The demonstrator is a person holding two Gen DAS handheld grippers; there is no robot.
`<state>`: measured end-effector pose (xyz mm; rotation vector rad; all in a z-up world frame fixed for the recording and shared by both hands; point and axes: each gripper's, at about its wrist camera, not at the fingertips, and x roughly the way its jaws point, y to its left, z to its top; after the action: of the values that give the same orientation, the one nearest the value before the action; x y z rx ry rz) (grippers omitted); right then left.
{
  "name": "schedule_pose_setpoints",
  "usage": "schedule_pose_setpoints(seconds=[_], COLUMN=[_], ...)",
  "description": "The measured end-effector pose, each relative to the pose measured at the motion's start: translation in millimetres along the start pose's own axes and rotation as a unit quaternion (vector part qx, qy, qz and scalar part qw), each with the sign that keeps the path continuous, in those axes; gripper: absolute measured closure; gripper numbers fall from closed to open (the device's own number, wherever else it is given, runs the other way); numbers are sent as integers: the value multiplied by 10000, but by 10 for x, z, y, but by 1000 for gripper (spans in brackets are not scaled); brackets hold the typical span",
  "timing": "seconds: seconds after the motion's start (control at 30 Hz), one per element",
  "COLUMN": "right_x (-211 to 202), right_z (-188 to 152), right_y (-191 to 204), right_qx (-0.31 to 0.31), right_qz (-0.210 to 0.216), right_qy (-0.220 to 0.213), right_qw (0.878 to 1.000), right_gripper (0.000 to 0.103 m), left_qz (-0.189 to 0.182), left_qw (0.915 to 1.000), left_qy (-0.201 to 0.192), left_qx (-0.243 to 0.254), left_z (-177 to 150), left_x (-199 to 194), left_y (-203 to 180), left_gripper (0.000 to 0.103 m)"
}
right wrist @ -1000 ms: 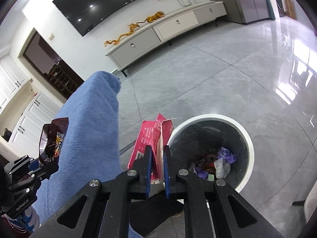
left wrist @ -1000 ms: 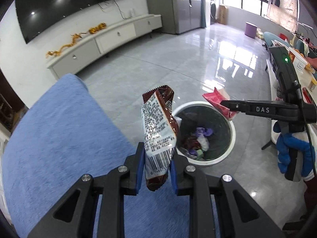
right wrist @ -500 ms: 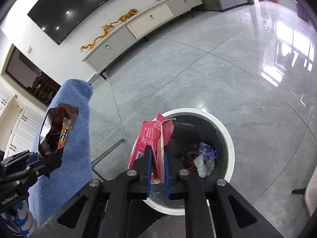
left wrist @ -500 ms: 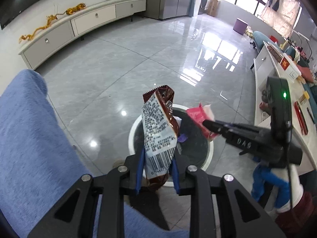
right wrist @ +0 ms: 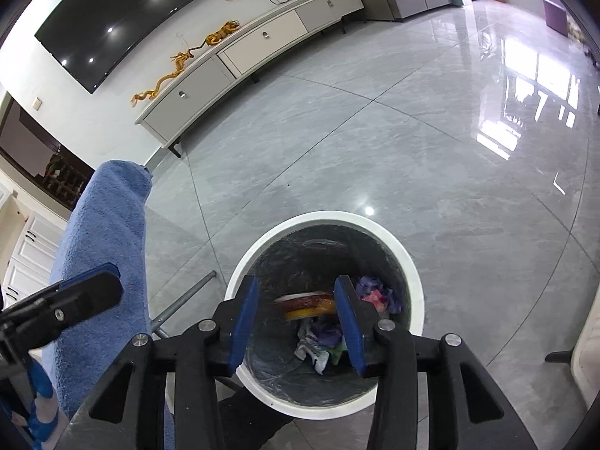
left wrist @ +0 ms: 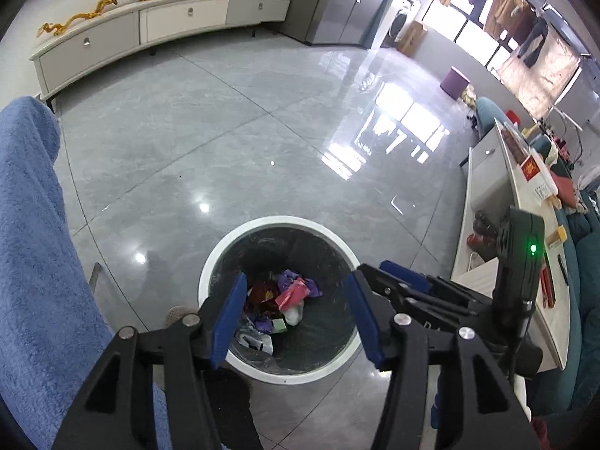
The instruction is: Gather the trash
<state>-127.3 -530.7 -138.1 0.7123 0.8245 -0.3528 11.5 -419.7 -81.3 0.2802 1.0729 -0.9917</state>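
Note:
A round white-rimmed trash bin (left wrist: 210, 266) (right wrist: 240, 273) with a dark liner stands on the grey floor, holding several crumpled wrappers (left wrist: 288, 296) (right wrist: 375, 294). My left gripper (left wrist: 296, 318) is open and empty right above the bin. My right gripper (right wrist: 296, 318) is open over the bin too, and it shows at the right of the left wrist view (left wrist: 401, 285). A blurred red and yellow wrapper (right wrist: 305, 303) is falling between the right fingers into the bin. The left gripper's finger shows at the left of the right wrist view (right wrist: 75, 296).
A blue towel-covered surface (left wrist: 33, 262) (right wrist: 105, 247) lies to the left of the bin. A metal leg (right wrist: 183, 303) runs beside the bin. A white TV cabinet (left wrist: 150, 26) stands along the far wall. A white table (left wrist: 495, 202) with items is at the right.
Both grippers have moved over the bin and opened. The brown snack wrapper and the pink wrapper have left the fingers and dropped into the bin.

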Motion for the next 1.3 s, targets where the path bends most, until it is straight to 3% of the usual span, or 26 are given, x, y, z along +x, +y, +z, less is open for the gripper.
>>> schedule_pose_setpoints(seconds=[0.13,0.3,0.37,0.67,0.87,1.03,1.13,1.3], right_x=[-89,-240,-300,-592,-787,-900,-930,-975], right_z=[-17,-84,-122,-321,-551,-748,-850,-994], right_y=[77,285,375,1037,1580,1954,2155,2365], right_qx=[-136,-360,-459,-1206,-1863,-2340,-2553,-2733], right_qz=[-129,-330,-380,-432,-353,-219,-106,20], right_qy=[-81,-242,-306,-662,-976,-1203,-1299,-1444], right_qw=[9998,9985,9978,9895,9770,9645,9580,9510], right_gripper=[62,52,51,40,30,26,23,19], left_qz=[271,613,742,1387,2021,2583,2895,3248], left_qw=[9991,9954,9928,9768,9547,9290,9129,8943], left_qy=[-329,-695,-863,-1488,-1960,-2335,-2500,-2613], left_qx=[-60,-260,-379,-676,-970,-1255,-1422,-1626], left_z=[-34,-154,-243,-715,-1075,-1421,-1615,-1880], left_x=[-230,-539,-687,-1365,-1908,-2351,-2558,-2789], left_y=[55,168,249,545,744,896,972,1091], left_gripper=[49,48,43,42,41,36,36,32])
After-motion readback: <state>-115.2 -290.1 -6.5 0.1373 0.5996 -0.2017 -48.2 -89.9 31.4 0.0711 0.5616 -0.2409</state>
